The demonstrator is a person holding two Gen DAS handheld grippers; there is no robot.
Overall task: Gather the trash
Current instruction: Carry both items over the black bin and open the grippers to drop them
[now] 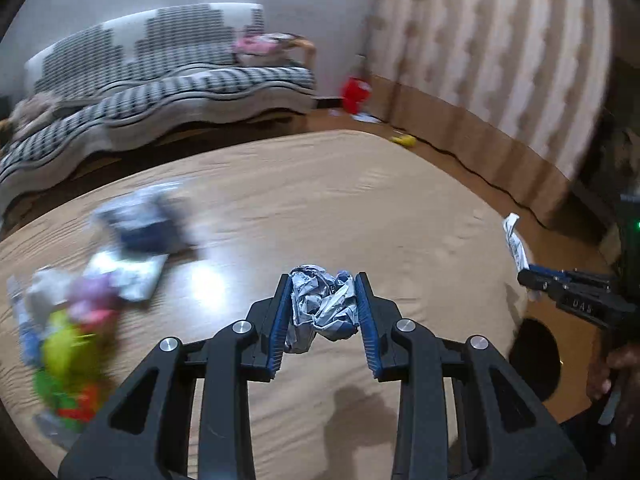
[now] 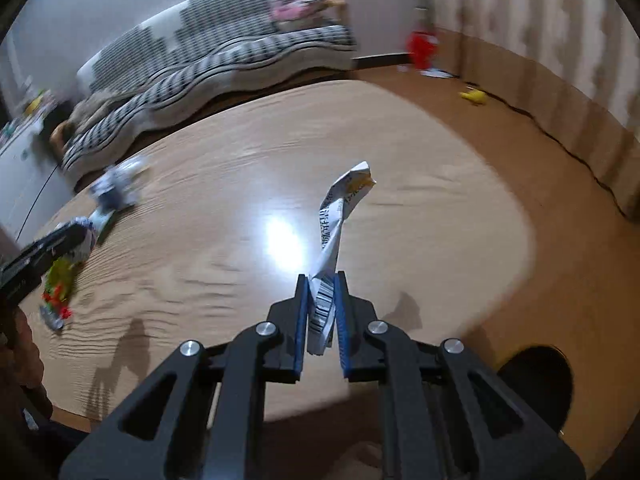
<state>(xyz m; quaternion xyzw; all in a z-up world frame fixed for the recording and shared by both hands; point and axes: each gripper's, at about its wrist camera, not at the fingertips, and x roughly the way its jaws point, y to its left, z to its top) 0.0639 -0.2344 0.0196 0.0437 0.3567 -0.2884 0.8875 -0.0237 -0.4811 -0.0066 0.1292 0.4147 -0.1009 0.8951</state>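
Observation:
My left gripper (image 1: 322, 280) is shut on a crumpled ball of printed paper (image 1: 323, 308) and holds it above the round wooden table (image 1: 320, 208). My right gripper (image 2: 323, 280) is shut on a long twisted strip of printed paper (image 2: 340, 220) that sticks up past the fingertips. The right gripper also shows at the right edge of the left wrist view (image 1: 528, 276), with its paper strip (image 1: 514, 244). More trash lies on the table's left side: a blurred blue-white wrapper (image 1: 144, 224), a flat silvery packet (image 1: 132, 276) and a colourful green-red wrapper (image 1: 68, 360).
A striped sofa (image 1: 160, 68) stands behind the table. A red object (image 1: 354, 94) and a yellow object (image 1: 404, 140) lie on the floor by the curtain. A dark round opening (image 2: 536, 384) sits below the table's right edge. The left gripper's tip (image 2: 44, 252) enters the right wrist view.

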